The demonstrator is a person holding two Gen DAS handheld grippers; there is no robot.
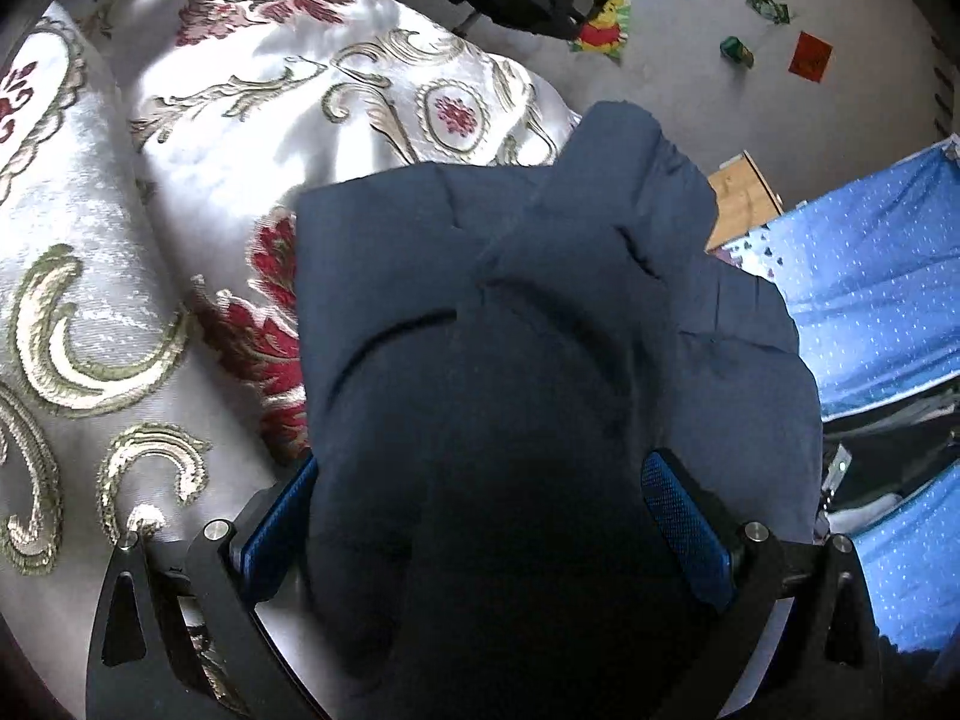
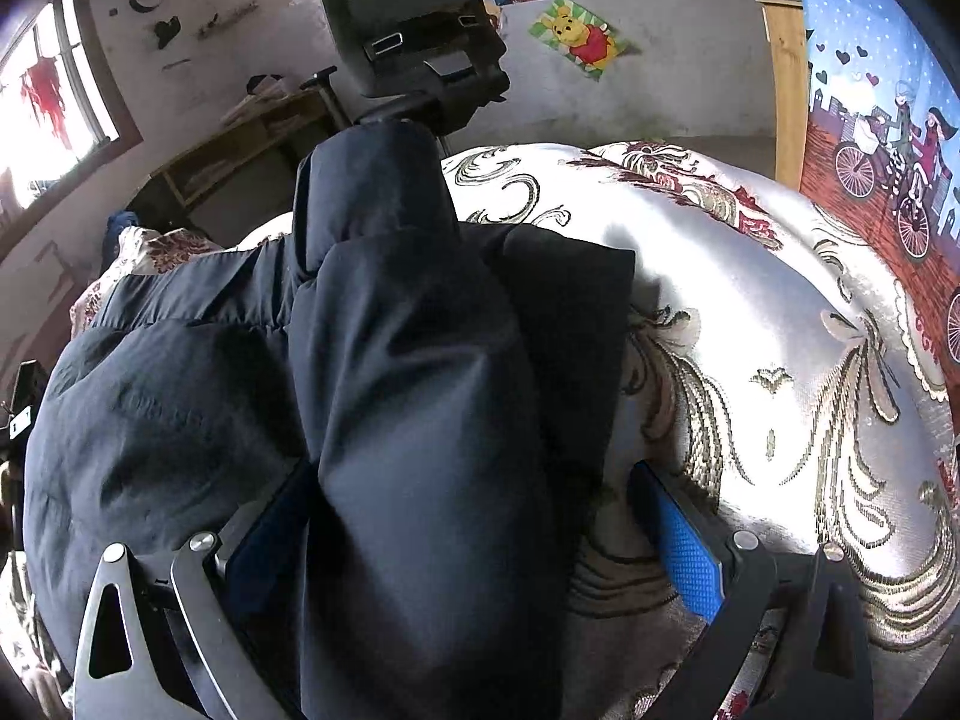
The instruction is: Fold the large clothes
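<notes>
A dark navy padded jacket [image 1: 510, 330] lies partly folded on a white bedspread with gold and red embroidery [image 1: 120, 240]. In the left wrist view my left gripper [image 1: 480, 522] stands wide open, with the jacket's bulk filling the gap between its blue pads [image 1: 684, 522]. In the right wrist view the jacket [image 2: 390, 390] shows a sleeve laid along its body, and my right gripper [image 2: 474, 528] is also open, straddling that sleeve fold over the bedspread [image 2: 780, 330]. Neither pair of pads presses the cloth.
A blue dotted sheet [image 1: 888, 276] hangs to the right of the bed. A black office chair [image 2: 408, 30] stands behind the bed, a wooden desk [image 2: 240, 144] to its left. Small items [image 1: 810, 54] litter the floor. A patterned blue curtain [image 2: 888, 138] is on the right.
</notes>
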